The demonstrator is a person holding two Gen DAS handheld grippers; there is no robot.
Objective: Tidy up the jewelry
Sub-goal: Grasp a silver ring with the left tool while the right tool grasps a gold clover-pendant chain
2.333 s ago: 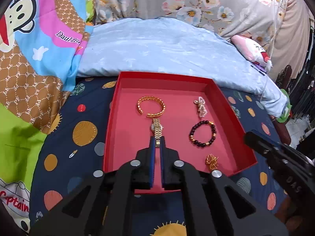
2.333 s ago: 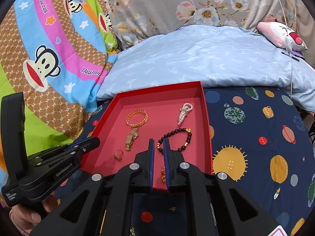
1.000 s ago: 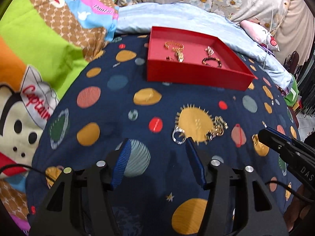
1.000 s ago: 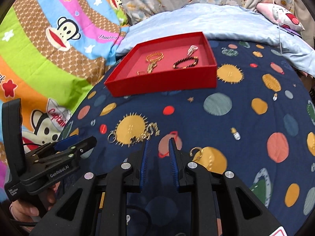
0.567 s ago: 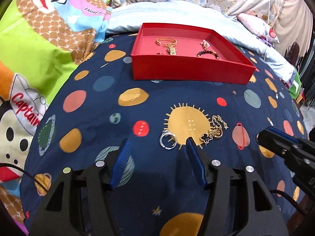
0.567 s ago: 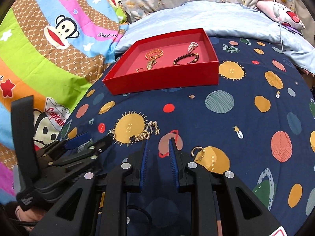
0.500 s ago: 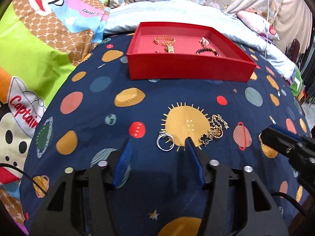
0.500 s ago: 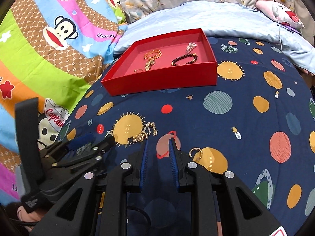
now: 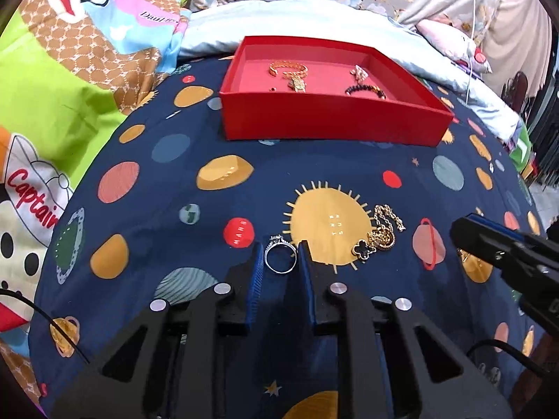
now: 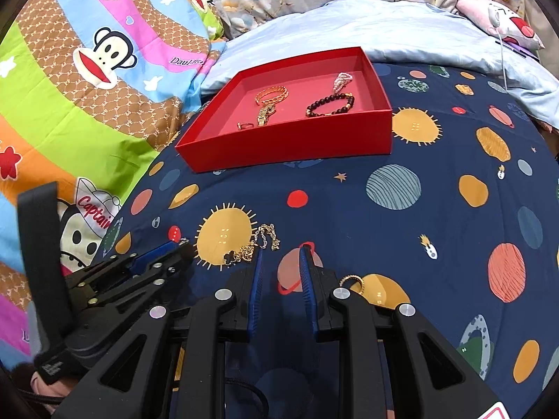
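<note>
Left gripper: fingers parted, straddling a silver ring that lies flat on the navy planet-print bedspread; the pads look just beside the band, though contact is hard to judge from here.

Right gripper: fingers apart with nothing between them, hovering low over the bedspread.

Gold chain necklace with a black clover pendant: heaped on the spread beside the printed sun, just right of the ring, between the two grippers.

Small gold ring: on the cloth by the right gripper's right finger.

Red tray: farther up the bed, well apart from the loose pieces. Contents: a gold bangle, a gold watch band touching the bangle, a small ring near the front left, a dark beaded bracelet, and a pale pearl piece (toward the back right).

Cartoon monkey blanket and pale blue quilt: beyond the tray.
</note>
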